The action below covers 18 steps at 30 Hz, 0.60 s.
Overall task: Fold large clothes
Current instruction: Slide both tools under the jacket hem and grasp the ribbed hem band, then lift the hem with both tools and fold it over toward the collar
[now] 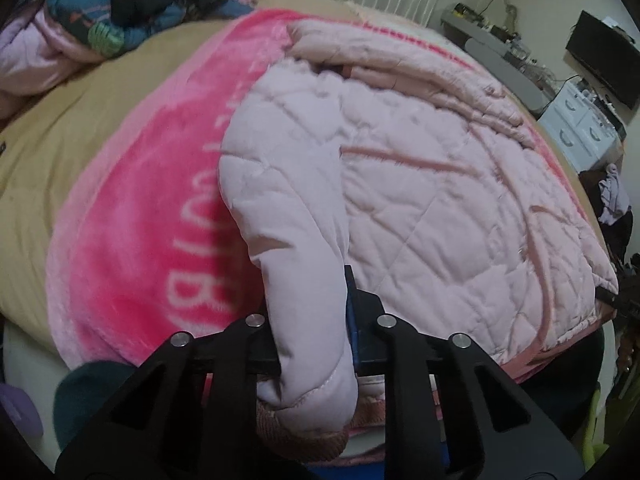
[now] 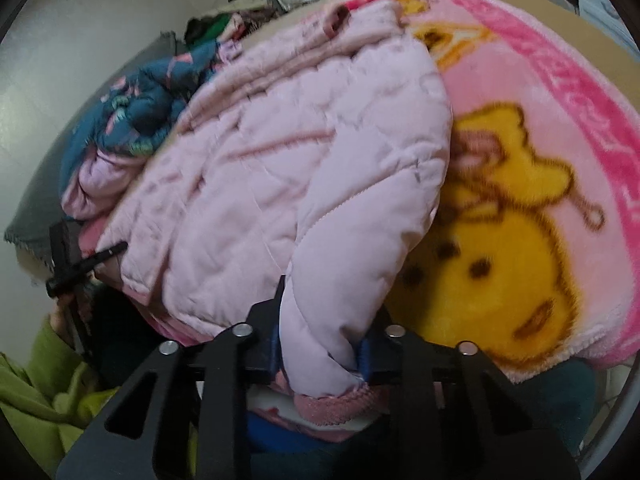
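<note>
L gripper (image 1: pixel 312 344) pinches a sleeve of the pink quilted jacket (image 1: pixel 420 184), which lies on a pink blanket (image 1: pixel 132 208) on the bed; R gripper (image 2: pixel 320 344) clamps the other sleeve, cuff (image 2: pixel 336 404) poking out below. Fingertips mostly buried in fabric; blanket lettering blurred

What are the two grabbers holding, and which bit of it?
Both hold the pink jacket by its sleeves: the left hand-held gripper pinches one sleeve near the cuff, and the right hand-held gripper pinches the other near its cuff.
</note>
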Each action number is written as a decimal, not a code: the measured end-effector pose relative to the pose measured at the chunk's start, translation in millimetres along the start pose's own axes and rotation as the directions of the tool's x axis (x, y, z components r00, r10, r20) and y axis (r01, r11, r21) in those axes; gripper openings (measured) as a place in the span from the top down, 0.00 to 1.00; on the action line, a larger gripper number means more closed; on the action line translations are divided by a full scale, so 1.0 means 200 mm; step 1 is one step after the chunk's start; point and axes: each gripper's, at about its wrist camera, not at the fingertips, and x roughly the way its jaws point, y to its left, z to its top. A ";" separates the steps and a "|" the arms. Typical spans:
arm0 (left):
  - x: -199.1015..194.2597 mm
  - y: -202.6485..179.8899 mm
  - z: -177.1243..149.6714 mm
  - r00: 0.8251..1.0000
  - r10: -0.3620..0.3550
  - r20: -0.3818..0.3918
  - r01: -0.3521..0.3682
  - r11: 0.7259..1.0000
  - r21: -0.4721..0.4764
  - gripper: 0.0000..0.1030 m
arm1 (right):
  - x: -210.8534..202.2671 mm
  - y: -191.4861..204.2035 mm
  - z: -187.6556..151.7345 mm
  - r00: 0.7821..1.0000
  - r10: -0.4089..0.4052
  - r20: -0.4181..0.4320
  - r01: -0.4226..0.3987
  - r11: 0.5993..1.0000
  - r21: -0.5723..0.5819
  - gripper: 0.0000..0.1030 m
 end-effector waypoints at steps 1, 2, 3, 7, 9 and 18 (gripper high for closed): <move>-0.02 0.00 0.01 1.000 -0.007 0.015 0.007 1.000 -0.001 0.89 | -0.03 0.01 0.02 1.000 0.010 0.025 -0.010 1.000 0.003 0.78; -0.04 -0.01 0.03 1.000 -0.013 0.027 0.013 1.000 -0.001 0.90 | -0.06 0.03 0.05 0.998 0.019 0.054 -0.019 1.000 0.002 0.79; -0.06 -0.02 0.04 0.999 -0.019 0.041 0.019 1.000 0.004 0.90 | -0.09 0.03 0.07 0.997 0.019 0.076 -0.019 1.000 -0.001 0.79; -0.13 -0.07 0.13 0.995 -0.024 0.100 0.022 1.000 0.021 0.90 | -0.19 0.08 0.19 0.983 0.030 0.183 -0.027 1.000 -0.016 0.79; -0.18 -0.12 0.20 0.988 -0.018 0.156 0.011 0.999 0.049 0.90 | -0.21 0.10 0.26 0.974 0.039 0.221 -0.034 0.999 -0.030 0.80; -0.26 -0.22 0.41 0.964 -0.026 0.263 0.005 0.997 0.080 0.90 | -0.22 0.14 0.47 0.961 0.055 0.272 -0.041 0.997 -0.058 0.80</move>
